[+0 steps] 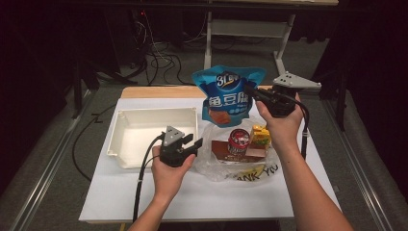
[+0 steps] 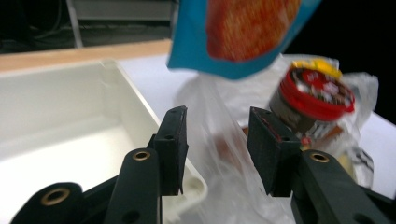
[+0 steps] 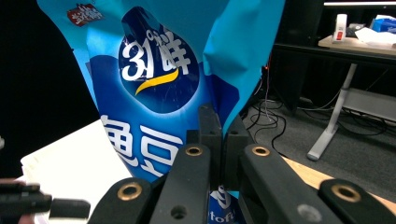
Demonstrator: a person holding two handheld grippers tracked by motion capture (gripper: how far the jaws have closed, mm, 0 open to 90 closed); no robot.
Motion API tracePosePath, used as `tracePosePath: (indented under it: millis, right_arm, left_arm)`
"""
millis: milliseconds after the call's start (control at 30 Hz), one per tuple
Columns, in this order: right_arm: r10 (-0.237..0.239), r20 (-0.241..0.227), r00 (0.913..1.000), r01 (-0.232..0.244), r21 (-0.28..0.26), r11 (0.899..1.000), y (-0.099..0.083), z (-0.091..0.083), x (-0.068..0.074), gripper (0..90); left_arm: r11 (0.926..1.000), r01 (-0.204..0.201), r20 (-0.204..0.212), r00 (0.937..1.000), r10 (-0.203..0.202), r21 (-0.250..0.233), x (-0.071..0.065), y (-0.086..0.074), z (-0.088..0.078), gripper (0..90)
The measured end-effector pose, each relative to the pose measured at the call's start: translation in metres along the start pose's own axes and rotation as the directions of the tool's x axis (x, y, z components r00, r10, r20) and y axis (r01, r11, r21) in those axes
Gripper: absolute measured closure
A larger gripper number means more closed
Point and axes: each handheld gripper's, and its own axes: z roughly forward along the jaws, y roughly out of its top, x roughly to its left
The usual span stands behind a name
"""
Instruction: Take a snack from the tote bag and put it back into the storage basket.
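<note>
White tray [image 1: 126, 144]: beside and beyond the left gripper [image 1: 192, 144], bare.
Clear plastic bag [image 1: 216, 166]: just ahead of the left gripper, whose jaws stand part-open, nothing between them; can [image 1: 238, 141] and yellow carton [image 1: 260, 135] inside.
Blue snack pouch [image 1: 226, 94]: hangs from the right gripper [image 1: 251, 91], pinched at its edge. Advice: carry it level over the tray, lower, then release; keep the left gripper clear.
</note>
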Motion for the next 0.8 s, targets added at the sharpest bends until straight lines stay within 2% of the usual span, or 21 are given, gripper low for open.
tracePosePath:
  millis: [100,133,233,400,533,633,800]
  right_arm:
    - [-0.001,-0.002,1.0,0.001,0.008,1.0,0.002,0.002,0.005,90.0]
    - [0.001,-0.008,1.0,-0.001,0.008,1.0,0.003,0.006,0.008,90.0]
    - [0.001,-0.013,0.9999,-0.001,0.008,1.0,0.003,0.009,0.011,90.0]
    - [0.011,-0.031,0.9995,-0.011,0.01,1.0,0.001,0.02,0.022,90.0]
    - [0.008,-0.039,0.9992,-0.007,0.011,1.0,0.001,0.025,0.028,90.0]
    - [0.005,-0.044,0.999,-0.005,0.015,1.0,0.0,0.03,0.035,90.0]
    - [-0.013,-0.047,0.9988,0.015,0.039,0.999,-0.003,0.036,0.044,90.0]
  left_arm:
    - [0.9998,-0.005,-0.01,0.9999,0.005,-0.018,0.003,0.008,-0.004,56.8]
    - [0.9991,-0.007,-0.019,0.9998,0.006,-0.043,0.006,0.017,-0.008,55.3]
    - [0.9976,-0.006,-0.027,0.9996,0.005,-0.069,0.009,0.026,-0.012,53.8]
    - [0.992,-0.016,-0.041,0.9991,0.011,-0.126,0.013,0.052,-0.019,47.4]
    - [0.9881,-0.018,-0.046,0.9989,0.012,-0.153,0.012,0.064,-0.021,42.3]
    - [0.9867,-0.011,-0.037,0.9993,0.005,-0.162,0.01,0.075,-0.021,42.2]
    - [0.9881,0.01,-0.054,0.9984,-0.019,-0.154,0.008,0.084,-0.016,42.8]
